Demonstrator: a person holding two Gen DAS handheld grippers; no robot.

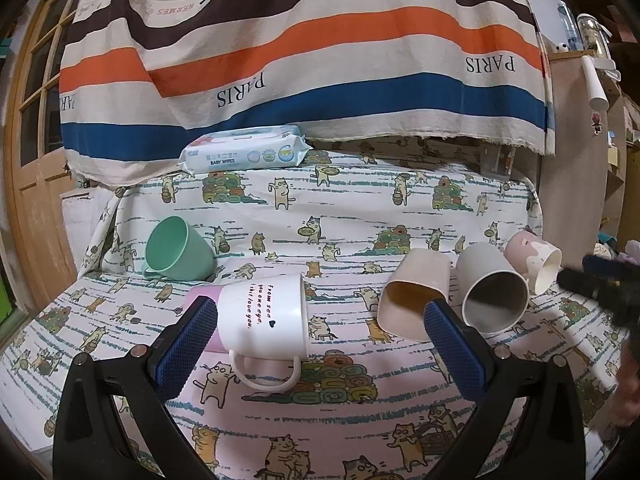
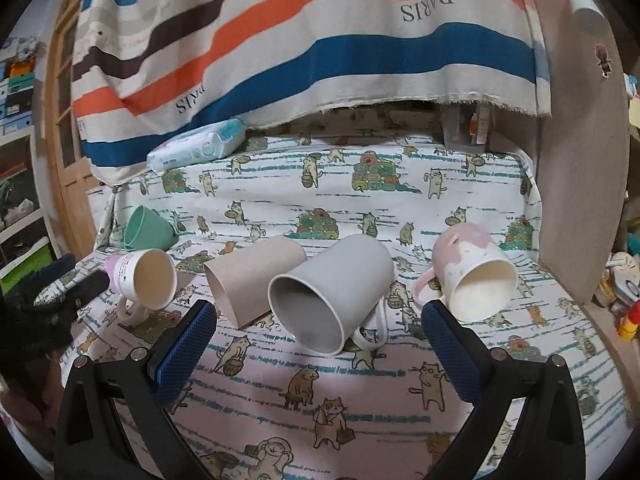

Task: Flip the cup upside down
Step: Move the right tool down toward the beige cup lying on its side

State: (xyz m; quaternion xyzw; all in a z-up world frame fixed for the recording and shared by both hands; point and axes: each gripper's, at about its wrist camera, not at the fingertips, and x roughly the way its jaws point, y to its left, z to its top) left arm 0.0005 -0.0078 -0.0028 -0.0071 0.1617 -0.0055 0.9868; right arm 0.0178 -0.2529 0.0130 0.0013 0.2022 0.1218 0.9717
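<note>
Left wrist view alone shows the white mug's (image 1: 264,314) lettering between spread left tongs (image 1: 320,320); right tongs (image 2: 318,326), spread, frame the grey mug's (image 2: 332,292) mouth.

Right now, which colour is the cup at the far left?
Mint green, clearest in the left wrist view.

A cat-print cloth (image 1: 352,208) covers the desk ahead of the gripper, and beyond it hangs a striped drape (image 1: 304,48) in orange, blue and brown bands printed "PARIS". Far left of the gripper stands a wooden door with glass panes (image 1: 36,120); to the right rises a plain brown panel (image 2: 580,184). Shelves with boxes (image 2: 18,92) show at the left edge.
</note>
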